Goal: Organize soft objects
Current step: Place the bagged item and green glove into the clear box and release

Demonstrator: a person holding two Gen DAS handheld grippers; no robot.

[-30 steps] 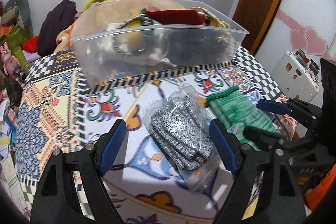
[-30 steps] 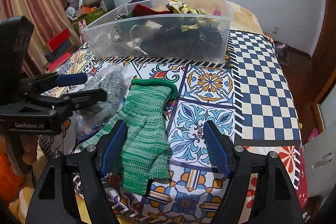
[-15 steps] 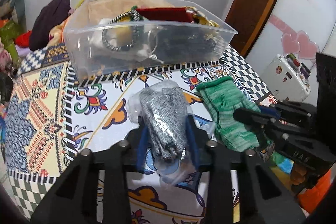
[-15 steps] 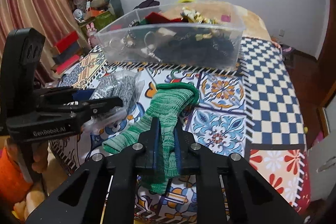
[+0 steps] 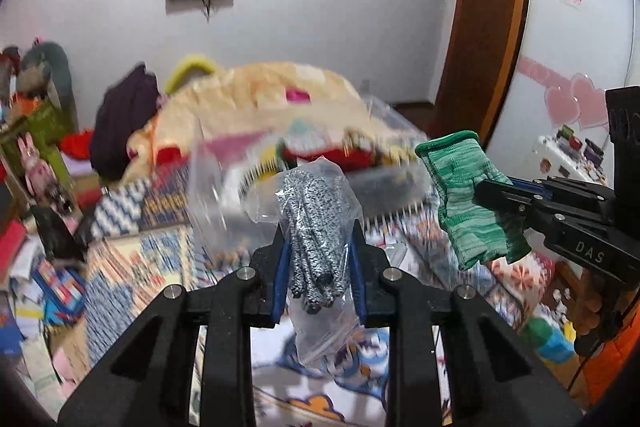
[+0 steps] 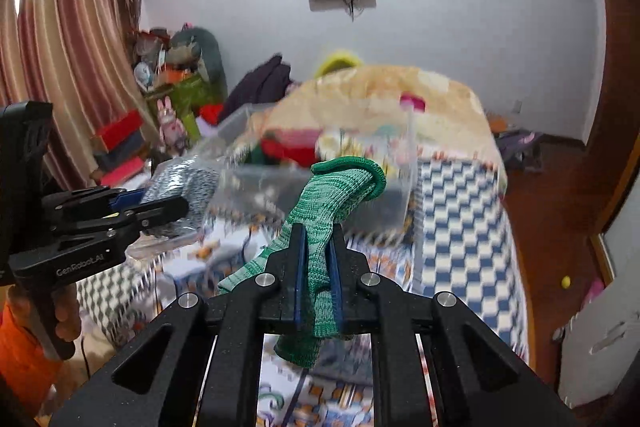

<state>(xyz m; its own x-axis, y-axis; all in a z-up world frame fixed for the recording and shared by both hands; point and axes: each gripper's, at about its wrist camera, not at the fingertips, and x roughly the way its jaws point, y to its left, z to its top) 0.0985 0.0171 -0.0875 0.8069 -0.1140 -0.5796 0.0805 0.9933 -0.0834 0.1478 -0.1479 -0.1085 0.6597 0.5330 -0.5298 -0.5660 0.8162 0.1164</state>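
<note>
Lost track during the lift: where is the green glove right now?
The green glove is clamped in the right gripper, raised off the bed in front of the clear bin; the left wrist view shows it at right.

Left gripper [image 5: 318, 267], seen along its own axis: both blue-padded fingers [image 5: 280, 275] are drawn together at mid-frame, clamping a bagged grey-speckled knit bundle [image 5: 316, 227] raised off the surface. Right gripper [image 6: 316, 279]: fingers nearly parallel and closed tightly on a green knit glove [image 6: 320, 223], whose cuff stands above the tips while the rest hangs below. In each wrist view the opposite gripper appears side-on at the frame edge, gripped by a hand [image 6: 66, 311] emerging from an orange sleeve [image 6: 20, 355].
</note>
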